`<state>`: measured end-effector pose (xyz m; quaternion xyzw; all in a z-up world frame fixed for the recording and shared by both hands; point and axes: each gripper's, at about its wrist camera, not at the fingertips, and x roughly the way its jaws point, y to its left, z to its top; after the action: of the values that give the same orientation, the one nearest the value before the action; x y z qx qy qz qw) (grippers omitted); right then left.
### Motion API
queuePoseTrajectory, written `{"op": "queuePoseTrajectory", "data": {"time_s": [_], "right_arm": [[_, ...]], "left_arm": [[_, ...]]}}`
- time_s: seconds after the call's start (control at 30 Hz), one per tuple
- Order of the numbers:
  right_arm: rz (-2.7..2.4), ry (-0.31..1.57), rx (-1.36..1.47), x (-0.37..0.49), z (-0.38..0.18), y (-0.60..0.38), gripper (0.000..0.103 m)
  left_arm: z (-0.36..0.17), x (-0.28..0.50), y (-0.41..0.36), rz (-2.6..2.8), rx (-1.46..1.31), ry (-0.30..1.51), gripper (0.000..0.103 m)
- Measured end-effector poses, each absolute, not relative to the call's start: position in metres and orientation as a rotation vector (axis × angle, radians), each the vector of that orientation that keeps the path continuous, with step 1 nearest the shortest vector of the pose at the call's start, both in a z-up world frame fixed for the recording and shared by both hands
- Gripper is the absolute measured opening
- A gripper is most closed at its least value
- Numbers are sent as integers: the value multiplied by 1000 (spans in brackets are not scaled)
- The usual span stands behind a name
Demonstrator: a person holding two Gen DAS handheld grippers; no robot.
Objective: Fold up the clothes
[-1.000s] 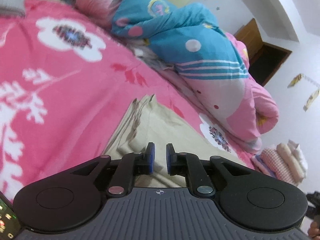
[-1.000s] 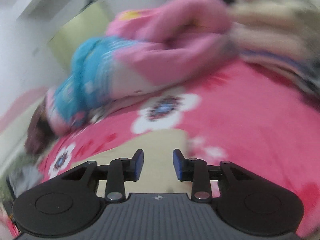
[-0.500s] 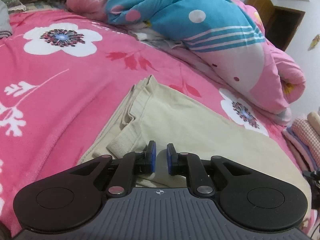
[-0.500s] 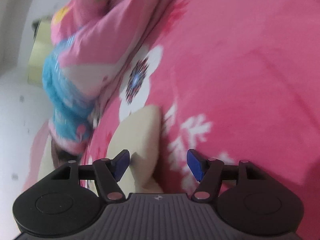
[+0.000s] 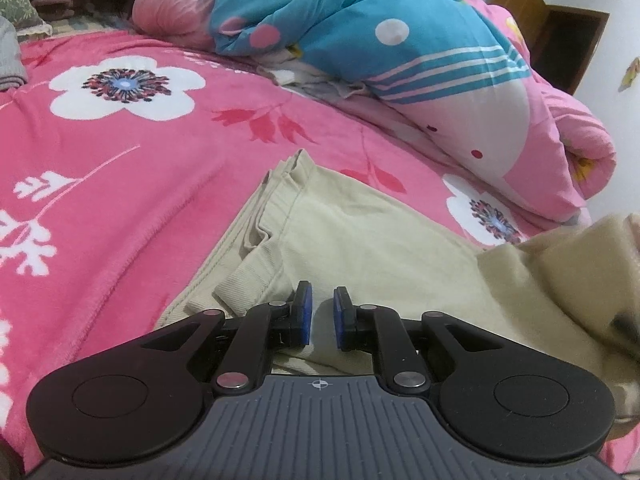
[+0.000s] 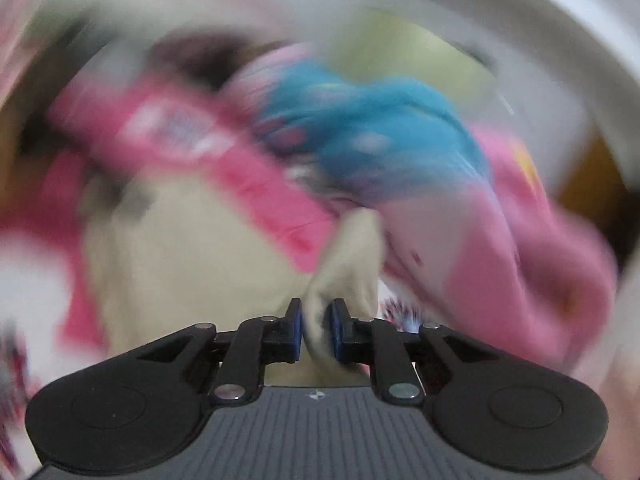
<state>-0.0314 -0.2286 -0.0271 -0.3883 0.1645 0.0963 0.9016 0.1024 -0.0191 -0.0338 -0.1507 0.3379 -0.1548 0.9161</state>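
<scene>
The beige trousers (image 5: 360, 232) lie on a pink bed cover (image 5: 120, 184) with white flowers. In the left wrist view their long axis runs on a diagonal, from the waistband (image 5: 280, 196) at the upper left, which points toward the far side of the bed, down to the lower right. The waistband end shows several stacked layers at its left edge. At the right edge of this view a part of the same beige cloth (image 5: 560, 280) is raised off the bed and looks blurred.

The left gripper (image 5: 319, 316) sits low over the near part of the trousers. Its jaws are almost fully closed, with only a narrow gap, and I cannot tell if any cloth is caught between the blue pads (image 5: 306, 312).

The right wrist view is strongly blurred. There the right gripper (image 6: 316, 326) is closing, and a bunch of the beige cloth (image 6: 348, 264) stands between its jaws, pinched by them.

Behind the trousers a rolled blue and pink quilt (image 5: 400, 48) lies along the far side of the bed.
</scene>
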Motion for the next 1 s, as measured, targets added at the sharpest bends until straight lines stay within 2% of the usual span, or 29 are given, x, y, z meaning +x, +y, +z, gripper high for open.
{"op": "queuePoseTrajectory", "data": {"time_s": [0.13,0.17,0.23,0.4,0.43,0.47,0.53,0.63,0.67,0.77,0.9,0.93,1.0], "right_arm": [[215,320,-1034,-51,-79,-187,28],[200,306,-1055,-55,-81,-184,31],[211,301,-1007,-63,-67,-185,43],[278,335,-693,-73,-15,-220,44],[262,333,-641,-74,-7,-231,47],[246,331,-589,-74,1,-241,56],[180,325,-492,-69,13,-265,63],[60,313,-343,-58,28,-303,67],[37,312,-267,-56,31,-320,74],[25,394,-1,-25,25,-376,87],[58,585,444,23,-14,-458,89],[70,633,593,32,-33,-478,86],[86,664,893,39,-69,-515,73]], "left_arm": [[-34,102,-21,-314,-300,693,12],[-34,102,-21,-313,-298,693,12],[-34,101,-21,-311,-294,691,12],[-35,101,-20,-313,-300,687,12],[-35,101,-20,-314,-302,687,12],[-35,101,-20,-315,-304,687,12],[-35,101,-19,-316,-304,687,12],[-35,102,-19,-319,-304,689,12],[-35,102,-19,-319,-306,689,12],[-35,102,-19,-320,-305,688,12],[-35,102,-19,-318,-314,693,12],[-35,102,-19,-318,-318,695,12],[-35,102,-18,-318,-322,696,12]]}}
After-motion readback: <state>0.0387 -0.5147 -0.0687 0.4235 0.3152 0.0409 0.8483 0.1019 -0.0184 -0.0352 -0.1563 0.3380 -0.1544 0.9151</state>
